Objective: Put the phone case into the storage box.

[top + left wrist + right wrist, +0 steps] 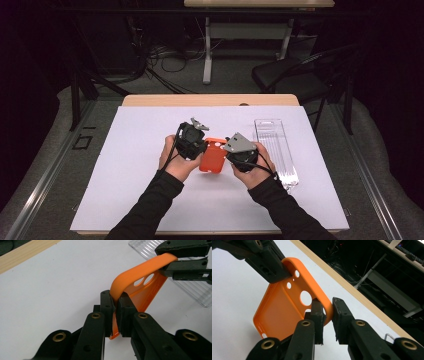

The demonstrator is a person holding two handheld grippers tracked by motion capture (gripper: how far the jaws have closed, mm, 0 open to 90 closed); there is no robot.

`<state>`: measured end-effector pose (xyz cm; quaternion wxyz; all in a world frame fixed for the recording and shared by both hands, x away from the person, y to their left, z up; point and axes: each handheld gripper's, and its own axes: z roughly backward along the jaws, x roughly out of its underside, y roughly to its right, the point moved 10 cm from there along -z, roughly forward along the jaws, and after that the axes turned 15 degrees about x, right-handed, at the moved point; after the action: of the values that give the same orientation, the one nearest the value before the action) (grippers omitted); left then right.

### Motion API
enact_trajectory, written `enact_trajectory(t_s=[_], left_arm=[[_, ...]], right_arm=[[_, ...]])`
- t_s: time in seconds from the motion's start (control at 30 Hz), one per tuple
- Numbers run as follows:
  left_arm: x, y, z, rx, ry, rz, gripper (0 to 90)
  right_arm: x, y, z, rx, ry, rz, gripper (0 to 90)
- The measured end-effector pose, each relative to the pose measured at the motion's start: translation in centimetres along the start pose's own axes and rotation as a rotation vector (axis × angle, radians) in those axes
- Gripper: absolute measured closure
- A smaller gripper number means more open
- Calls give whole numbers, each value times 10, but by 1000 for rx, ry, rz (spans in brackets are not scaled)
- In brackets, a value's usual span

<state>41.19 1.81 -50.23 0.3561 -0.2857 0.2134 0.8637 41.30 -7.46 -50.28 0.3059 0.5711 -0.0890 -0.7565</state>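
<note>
An orange phone case [212, 157] with camera cutouts hangs tilted above the white mat, held between both grippers. My left gripper [204, 147] is shut on one side rim of the case [140, 277], its jaws [116, 307] pinching the orange edge. My right gripper [226, 150] is shut on the rim by the camera holes, with the orange rim [287, 305] clamped between its jaws [327, 312]. In the left gripper view, the right gripper [172, 261] bites the case's far corner. The right gripper view has the left gripper [279, 272] gripping the top left of the case.
A clear ribbed plastic tray [275, 150] lies on the mat to the right of the hands. The white mat [140, 165] covers a wooden table [210, 100]. Beyond the table stand a black chair [295, 75] and cables on the floor.
</note>
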Motion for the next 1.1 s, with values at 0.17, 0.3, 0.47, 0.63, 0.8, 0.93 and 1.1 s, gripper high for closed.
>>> enact_trajectory(t_s=[0.17, 0.3, 0.47, 0.63, 0.8, 0.93, 1.1], left_arm=[[0, 1, 0, 10, 2, 3, 847], [0, 1, 1, 10, 6, 2, 845], [0, 1, 0, 12, 6, 3, 843], [-1, 1, 1, 14, 15, 3, 841], [-1, 1, 2, 26, 21, 2, 827], [-1, 1, 2, 37, 28, 7, 805], [-1, -1, 3, 42, 39, 12, 747]], right_arm=[[-1, 0, 1, 6, 8, 13, 803], [-1, 0, 1, 6, 16, 20, 804], [-1, 1, 1, 8, 20, 27, 804], [-2, 2, 1, 11, 27, 26, 805], [-2, 3, 1, 10, 33, 28, 805], [-3, 3, 2, 10, 39, 29, 806], [-4, 3, 2, 9, 43, 37, 806]])
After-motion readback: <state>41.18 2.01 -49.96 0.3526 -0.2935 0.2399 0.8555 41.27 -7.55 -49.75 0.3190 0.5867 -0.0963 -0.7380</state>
